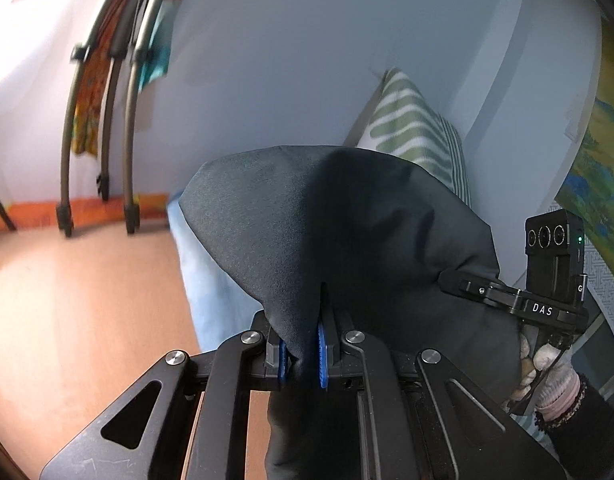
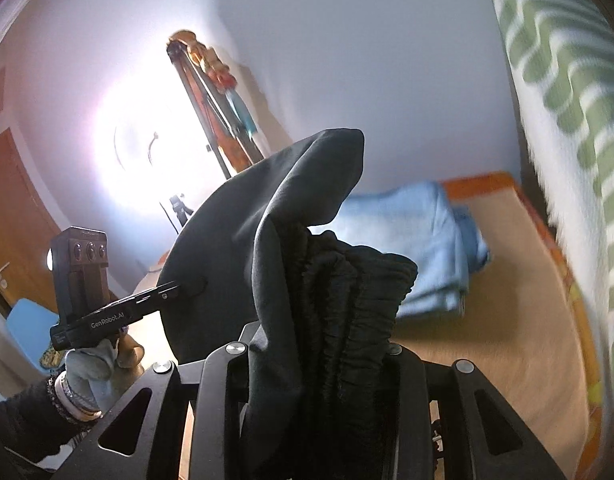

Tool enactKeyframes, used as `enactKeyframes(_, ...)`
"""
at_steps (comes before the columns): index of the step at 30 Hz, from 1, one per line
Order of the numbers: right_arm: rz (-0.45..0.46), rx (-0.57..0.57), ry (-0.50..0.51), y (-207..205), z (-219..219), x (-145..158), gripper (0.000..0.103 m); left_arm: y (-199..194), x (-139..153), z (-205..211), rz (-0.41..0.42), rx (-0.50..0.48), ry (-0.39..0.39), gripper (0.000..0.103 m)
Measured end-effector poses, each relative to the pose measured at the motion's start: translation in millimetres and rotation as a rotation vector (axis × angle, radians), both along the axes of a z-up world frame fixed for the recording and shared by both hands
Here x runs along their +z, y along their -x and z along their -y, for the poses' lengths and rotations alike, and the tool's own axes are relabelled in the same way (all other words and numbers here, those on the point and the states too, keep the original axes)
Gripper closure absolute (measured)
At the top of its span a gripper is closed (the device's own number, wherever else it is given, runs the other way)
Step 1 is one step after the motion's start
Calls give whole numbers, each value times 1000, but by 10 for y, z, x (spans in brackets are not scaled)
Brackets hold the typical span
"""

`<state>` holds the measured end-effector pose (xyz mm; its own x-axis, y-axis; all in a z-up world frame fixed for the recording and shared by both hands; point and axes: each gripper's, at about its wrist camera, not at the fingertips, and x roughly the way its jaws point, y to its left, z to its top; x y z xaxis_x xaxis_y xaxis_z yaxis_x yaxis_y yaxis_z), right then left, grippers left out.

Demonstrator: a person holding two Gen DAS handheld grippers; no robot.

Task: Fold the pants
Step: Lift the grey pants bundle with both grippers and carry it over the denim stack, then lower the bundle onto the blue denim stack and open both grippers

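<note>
Between both grippers' clamped jaws, black pants; left gripper; right gripper

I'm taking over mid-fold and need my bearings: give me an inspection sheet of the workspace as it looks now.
Surface: tan mat with an orange border.
Job's things: dark pants lifted, bunched between both grippers.
Clutter: folded light blue cloth on the mat; green-striped pillow.
Grippers: left gripper shut on thin pants fabric; right gripper shut on the gathered waistband; gloved hands hold both.
Cables: nothing seen for certain.
Surroundings: pale wall, rack with colourful cloth, wooden door.
</note>
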<state>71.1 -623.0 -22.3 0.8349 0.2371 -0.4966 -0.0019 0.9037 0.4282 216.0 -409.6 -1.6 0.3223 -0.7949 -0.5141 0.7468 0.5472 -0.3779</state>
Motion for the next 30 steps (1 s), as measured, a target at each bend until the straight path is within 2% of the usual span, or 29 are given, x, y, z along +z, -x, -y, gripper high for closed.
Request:
enactKeyframes(10,63,-14,-5,-566,301,423,73,-537,450,348,103,22,-13,94)
enactKeyframes(15,60,-21,-10,-946,527,468,73,-761,431,554,126,23,-19,94)
enactKeyframes(25,-25,-5,-50,-1708,928,41,73,-1234,-14,836,76,43,-70,94)
enactKeyframes(30,-68,2,-73,-1972,1074,-230,73,-1399,-215,967,92,71,-136,94)
